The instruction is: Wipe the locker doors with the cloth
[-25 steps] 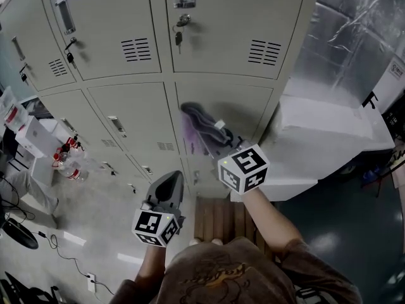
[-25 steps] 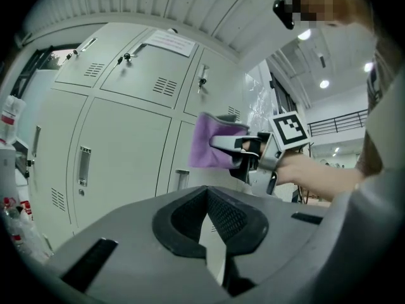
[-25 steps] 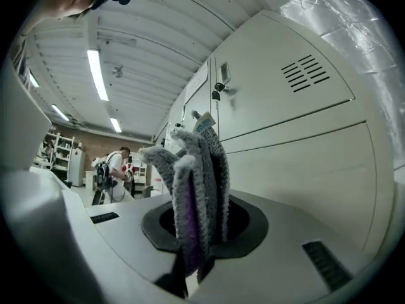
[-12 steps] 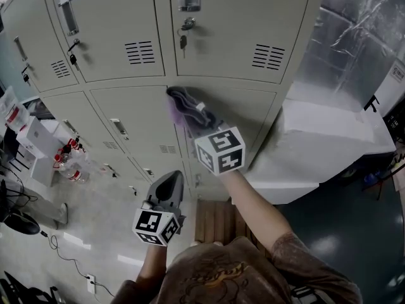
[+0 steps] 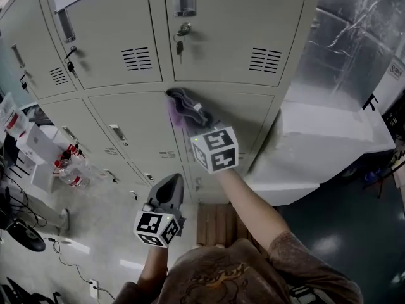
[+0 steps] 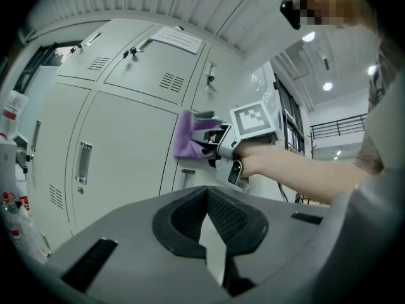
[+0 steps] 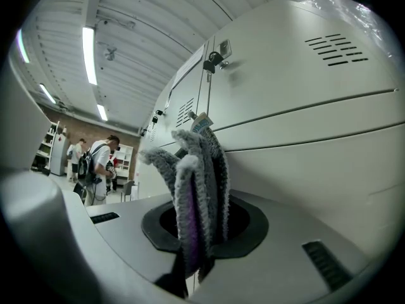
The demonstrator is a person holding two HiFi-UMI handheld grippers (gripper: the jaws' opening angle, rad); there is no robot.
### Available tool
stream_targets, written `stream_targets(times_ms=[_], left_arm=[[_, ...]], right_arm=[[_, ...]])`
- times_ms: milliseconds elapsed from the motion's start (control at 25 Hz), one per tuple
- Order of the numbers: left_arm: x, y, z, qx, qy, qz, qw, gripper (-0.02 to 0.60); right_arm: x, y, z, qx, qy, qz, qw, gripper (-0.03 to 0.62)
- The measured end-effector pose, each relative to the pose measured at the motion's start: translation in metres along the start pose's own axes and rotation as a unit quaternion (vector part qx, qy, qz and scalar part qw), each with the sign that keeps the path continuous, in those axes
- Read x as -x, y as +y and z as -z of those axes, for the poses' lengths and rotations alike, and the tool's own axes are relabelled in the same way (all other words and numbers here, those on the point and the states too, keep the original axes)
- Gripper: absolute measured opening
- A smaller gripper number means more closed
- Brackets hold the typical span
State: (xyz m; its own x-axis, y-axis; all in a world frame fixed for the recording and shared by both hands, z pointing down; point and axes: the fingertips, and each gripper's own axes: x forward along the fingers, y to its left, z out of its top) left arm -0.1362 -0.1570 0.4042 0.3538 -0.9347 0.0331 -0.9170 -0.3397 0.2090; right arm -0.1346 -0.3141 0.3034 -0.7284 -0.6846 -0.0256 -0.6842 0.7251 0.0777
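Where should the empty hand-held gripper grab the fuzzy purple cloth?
Probably the loose folds of the fuzzy purple cloth poking past the right hand-held gripper, coming from the left: that end is free, while the beige metal locker door backs it and jaws clamp the rest.

Communal locker area inside a large workplace hall. A bank of beige steel lockers (image 5: 221, 30), with vent slots (image 5: 137, 59) and keys (image 5: 180, 38) hanging in the locks, fills one wall. Overhead, a corrugated ceiling (image 7: 158, 18) carries strip lights (image 7: 88, 46). People (image 7: 95, 163) stand near shelves (image 7: 50, 145) beyond. Cables (image 5: 66, 256) trail across the polished floor (image 5: 101, 223).
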Motion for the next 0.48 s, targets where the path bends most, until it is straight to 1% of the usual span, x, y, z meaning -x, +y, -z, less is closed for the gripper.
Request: stream_targets(times_ms=[320,480], left_arm=[[-0.006,-0.006,0.002,0.001,0.003,0.012,0.9999,0.000],[-0.007,-0.011,0.003,0.001,0.006,0.021,0.9998,0.000]], right_arm=[[0.008,-0.010,0.003,0.003,0.006,0.006,1.000,0.052],[0.017,-0.022,0.001,0.001,0.006,0.020,1.000,0.052]])
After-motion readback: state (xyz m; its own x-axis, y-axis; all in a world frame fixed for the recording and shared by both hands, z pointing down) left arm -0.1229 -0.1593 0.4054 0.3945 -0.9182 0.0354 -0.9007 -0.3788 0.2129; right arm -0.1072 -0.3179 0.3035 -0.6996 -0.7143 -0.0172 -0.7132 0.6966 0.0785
